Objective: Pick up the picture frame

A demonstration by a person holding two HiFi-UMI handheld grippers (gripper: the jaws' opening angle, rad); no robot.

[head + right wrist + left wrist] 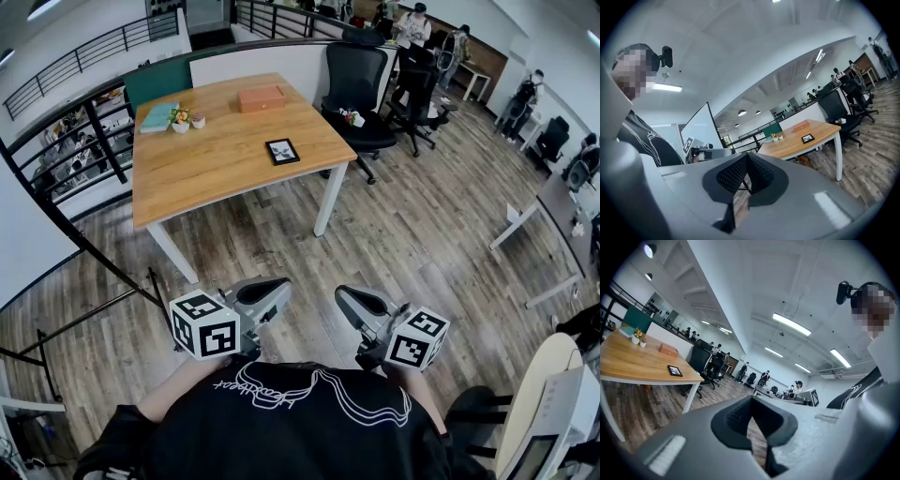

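The picture frame, small and black, lies flat near the right front corner of a wooden table, far ahead of me. It also shows as a picture frame in the left gripper view and a picture frame in the right gripper view. My left gripper and right gripper hang side by side close to my chest, over the wood floor and well short of the table. Both point level toward the table. The left gripper and the right gripper have their jaws shut, with nothing between them.
On the table sit an orange-brown box, a small flower pot and a teal book. Black office chairs stand at the table's right end. A black railing runs along the left. A white desk is on the right.
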